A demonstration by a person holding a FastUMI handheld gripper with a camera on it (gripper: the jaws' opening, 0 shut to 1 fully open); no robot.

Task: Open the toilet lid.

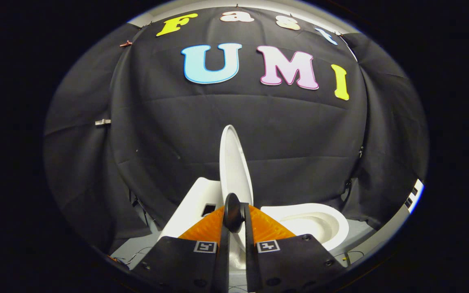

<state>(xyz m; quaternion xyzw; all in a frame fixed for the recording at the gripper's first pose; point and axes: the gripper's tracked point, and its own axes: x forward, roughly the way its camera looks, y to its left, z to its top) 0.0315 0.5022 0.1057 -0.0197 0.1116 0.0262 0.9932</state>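
The white toilet lid [234,162] stands raised, nearly upright, and I see it edge-on. Its lower part runs down between my two fingers. My gripper [237,221] is closed to a narrow gap with the lid's white edge in it, and both fingers lie against the lid. The open bowl with its seat rim [332,219] lies to the right of the fingers. The white tank block [191,207] sits to their left, behind the lid's hinge end.
Black cloth walls [177,134] hang close behind the toilet and on both sides. A grey floor strip [360,238] runs beside the bowl. Thin cables [136,256] lie on the floor left of the tank.
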